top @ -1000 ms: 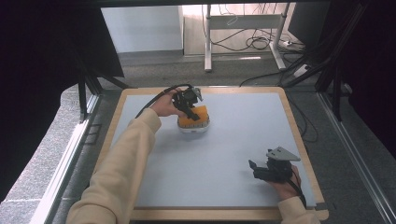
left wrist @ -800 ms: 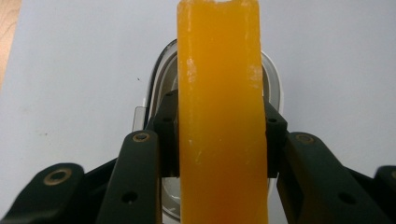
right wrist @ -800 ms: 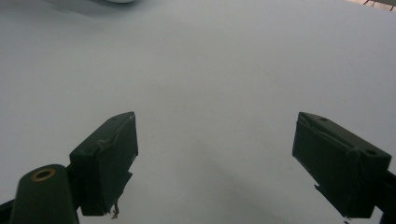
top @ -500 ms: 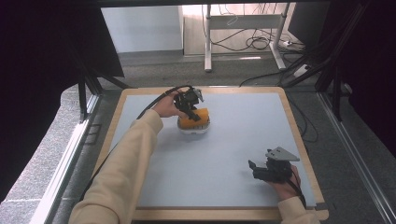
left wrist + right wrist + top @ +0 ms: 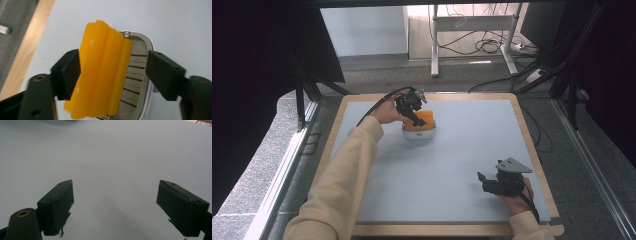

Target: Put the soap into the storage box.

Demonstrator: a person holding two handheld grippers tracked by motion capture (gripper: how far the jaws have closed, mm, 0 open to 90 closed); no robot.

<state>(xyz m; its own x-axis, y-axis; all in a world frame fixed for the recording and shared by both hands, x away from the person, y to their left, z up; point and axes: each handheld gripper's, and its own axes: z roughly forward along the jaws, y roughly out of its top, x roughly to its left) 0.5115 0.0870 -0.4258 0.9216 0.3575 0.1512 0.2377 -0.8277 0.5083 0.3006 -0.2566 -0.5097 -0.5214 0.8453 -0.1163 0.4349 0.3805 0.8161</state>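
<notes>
Left gripper [image 5: 113, 75] jaws just opened around orange soap bar [image 5: 102, 72], bar leaning in white slatted dish [image 5: 138, 75], right gripper [image 5: 115, 207] wide, empty, over pale surface [image 5: 472, 150].

Glossy, waxy orange soap [image 5: 100, 72] on a smooth slotted dish [image 5: 136, 75], seemingly brushed metal. Matt pale-blue bench [image 5: 462, 150], light wood rim. Matt black plastic tool [image 5: 113, 75].

Even, soft overhead light, faint shadows; the gripper views blur near their lower edges.
</notes>
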